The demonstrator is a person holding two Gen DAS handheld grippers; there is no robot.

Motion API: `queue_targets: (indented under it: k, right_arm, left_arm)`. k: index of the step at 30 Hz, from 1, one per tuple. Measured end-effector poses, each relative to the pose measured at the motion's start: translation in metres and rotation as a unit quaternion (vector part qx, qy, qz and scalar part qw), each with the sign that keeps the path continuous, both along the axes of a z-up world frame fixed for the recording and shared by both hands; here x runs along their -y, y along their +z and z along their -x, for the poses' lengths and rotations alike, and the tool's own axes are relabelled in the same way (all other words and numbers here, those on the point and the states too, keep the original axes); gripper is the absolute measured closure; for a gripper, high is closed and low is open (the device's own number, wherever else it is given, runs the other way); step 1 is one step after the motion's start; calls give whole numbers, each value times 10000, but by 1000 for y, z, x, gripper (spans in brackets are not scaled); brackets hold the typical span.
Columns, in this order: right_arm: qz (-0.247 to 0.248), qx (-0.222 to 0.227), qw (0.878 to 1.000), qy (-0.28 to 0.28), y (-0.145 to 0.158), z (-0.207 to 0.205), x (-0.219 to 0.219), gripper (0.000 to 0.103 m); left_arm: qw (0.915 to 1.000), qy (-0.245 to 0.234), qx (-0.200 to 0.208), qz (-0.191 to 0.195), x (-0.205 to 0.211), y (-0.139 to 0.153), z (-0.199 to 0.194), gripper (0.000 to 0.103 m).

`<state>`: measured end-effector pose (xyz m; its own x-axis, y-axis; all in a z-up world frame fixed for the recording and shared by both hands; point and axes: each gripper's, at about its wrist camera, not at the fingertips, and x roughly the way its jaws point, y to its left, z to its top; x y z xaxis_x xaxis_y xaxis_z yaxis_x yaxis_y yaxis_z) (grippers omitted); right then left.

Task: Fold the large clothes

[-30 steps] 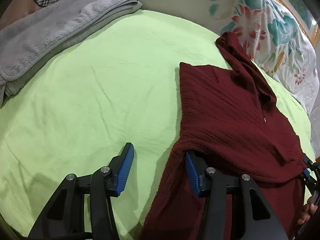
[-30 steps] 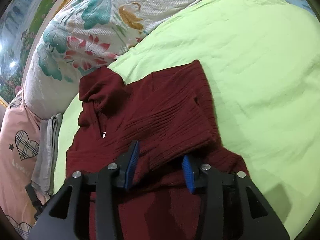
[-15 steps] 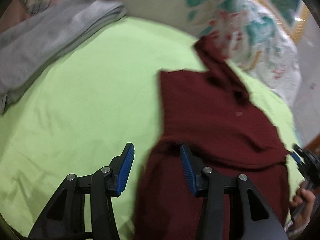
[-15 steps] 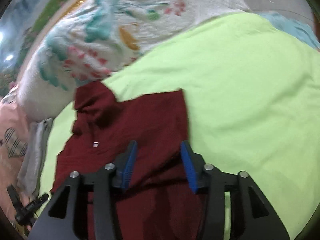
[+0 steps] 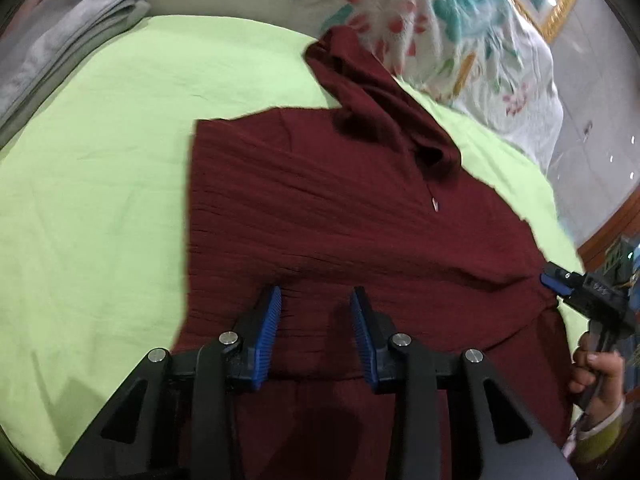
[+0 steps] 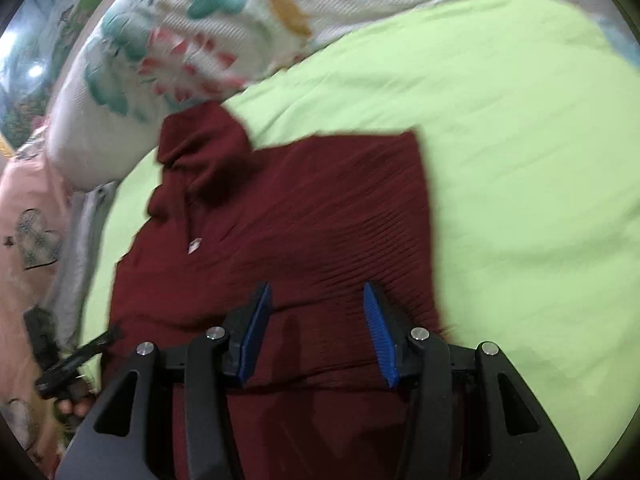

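Lime-green bedsheet (image 5: 100,184) fills the scene, and nearest the lens in the left wrist view the left gripper (image 5: 316,332) hangs over the near part of a maroon ribbed sweater (image 5: 320,208), blue pads apart with a clear gap, nothing pinched between them. Over in the right wrist view, the right gripper (image 6: 318,332) sits low over the same sweater (image 6: 320,216), its pads spread wider, fabric showing in the gap but not clamped. A horizontal fold ridge runs across the knit just ahead of both sets of fingertips. Out at the right edge of the left view you catch that right gripper (image 5: 576,286) again, held in the person's right hand (image 5: 596,376) by the garment's side edge. Moving further out, the sweater lies flat on the sheet, sleeves folded in, a small white tag (image 6: 195,245) near the neck and the collar (image 5: 360,80) bunched at the far end. Beyond it a floral quilt (image 5: 460,40) is heaped against the collar. Far left, a folded grey blanket (image 5: 60,52) rests at the sheet's edge.
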<state>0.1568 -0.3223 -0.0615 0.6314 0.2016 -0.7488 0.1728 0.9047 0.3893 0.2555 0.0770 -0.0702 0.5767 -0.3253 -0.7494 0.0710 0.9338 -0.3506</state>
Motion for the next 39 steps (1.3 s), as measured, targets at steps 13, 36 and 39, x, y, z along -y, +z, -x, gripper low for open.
queue_targets:
  k: [13,36,39]
  right_arm:
    - [948,981,9713,1950,56,-123,-106,39]
    - [1205,821,9760,1617,35,-308,-75,100]
    - [975,812,9817,1422,36,-304,-44,100]
  left_arm:
    - [9976,312,271,-557,10,54,-97,51]
    - [9915,-11,362,-1251,29,47,-263,49]
    - [9902,-196,440,-1307,48,49,-279,48]
